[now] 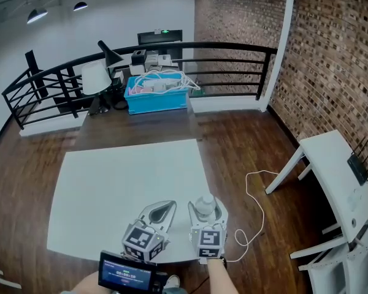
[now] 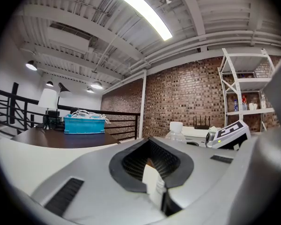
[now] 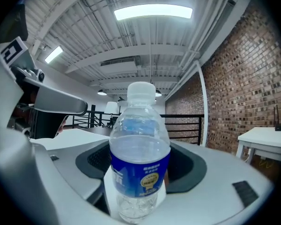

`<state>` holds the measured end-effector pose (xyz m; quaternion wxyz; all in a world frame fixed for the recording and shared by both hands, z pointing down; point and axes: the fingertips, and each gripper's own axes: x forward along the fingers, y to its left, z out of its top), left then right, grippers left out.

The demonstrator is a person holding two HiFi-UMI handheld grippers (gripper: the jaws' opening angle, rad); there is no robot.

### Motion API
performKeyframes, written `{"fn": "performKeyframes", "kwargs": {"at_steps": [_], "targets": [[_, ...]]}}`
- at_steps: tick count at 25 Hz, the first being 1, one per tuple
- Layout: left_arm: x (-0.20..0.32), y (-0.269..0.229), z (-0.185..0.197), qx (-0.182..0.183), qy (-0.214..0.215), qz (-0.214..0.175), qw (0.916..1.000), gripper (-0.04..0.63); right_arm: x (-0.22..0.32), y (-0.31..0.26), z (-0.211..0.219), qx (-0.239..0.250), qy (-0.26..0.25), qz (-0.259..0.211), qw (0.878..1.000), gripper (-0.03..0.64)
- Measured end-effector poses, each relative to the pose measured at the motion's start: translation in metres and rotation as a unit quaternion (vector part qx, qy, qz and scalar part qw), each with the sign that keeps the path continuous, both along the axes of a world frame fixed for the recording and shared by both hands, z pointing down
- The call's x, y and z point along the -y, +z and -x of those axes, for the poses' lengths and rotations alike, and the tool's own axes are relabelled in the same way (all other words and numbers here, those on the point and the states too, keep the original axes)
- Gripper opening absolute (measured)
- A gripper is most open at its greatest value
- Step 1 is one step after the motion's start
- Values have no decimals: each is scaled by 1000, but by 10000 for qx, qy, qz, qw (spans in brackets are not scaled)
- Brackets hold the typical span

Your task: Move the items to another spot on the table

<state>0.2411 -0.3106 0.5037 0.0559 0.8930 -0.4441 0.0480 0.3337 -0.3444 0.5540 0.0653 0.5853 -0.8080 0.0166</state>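
Landmark: white table [image 1: 110, 188], its top bare apart from the things at its near edge.
Water bottle [image 3: 139, 158]: clear plastic with a white cap and a blue label. It stands upright at the white table's near right part, close to its right edge.
Right gripper [image 1: 206, 206]: at the white table's near right corner, pointing across the top almost level. Its claw is released: the jaws stand wide on either side of the water bottle, which is between them, and neither pad visibly presses on it.
Left gripper [image 1: 167, 206]: at the white table's near edge, just left of the right gripper and angled towards it. Its claw is clenched, tips together, and nothing is seen between the jaws.
Screen [image 1: 126, 273]: a small lit device just off the white table's near edge, below the left gripper.
Dark wooden table [image 1: 141, 127]: touching or just beyond the white table's far edge.
Blue bin [image 1: 156, 100]: past the white table's far edge, on the dark wooden table, with white cables in it.
Lamp [image 1: 95, 77]: white shade, beyond the white table's far left side.
White cord [image 1: 257, 207]: on the wooden floor, off the white table's right edge.
White desk [image 1: 337, 176]: well to the right of the white table, by the brick wall.
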Motion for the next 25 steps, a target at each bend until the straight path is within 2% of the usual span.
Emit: {"fn": "performKeyframes", "kwargs": {"at_steps": [4,13,25], "targets": [[1,0,4,-24,-57,-36,10000,23,1,1,-1,142,21,74,9999,366],[-8,1,2,-28,55,-6,10000,23,-5,4,-10,196,168,187,9995,368],[-21,-4,2,-111,128,-118,9998,23,-36,-27,-13,90,296,-131,9994,367]]}}
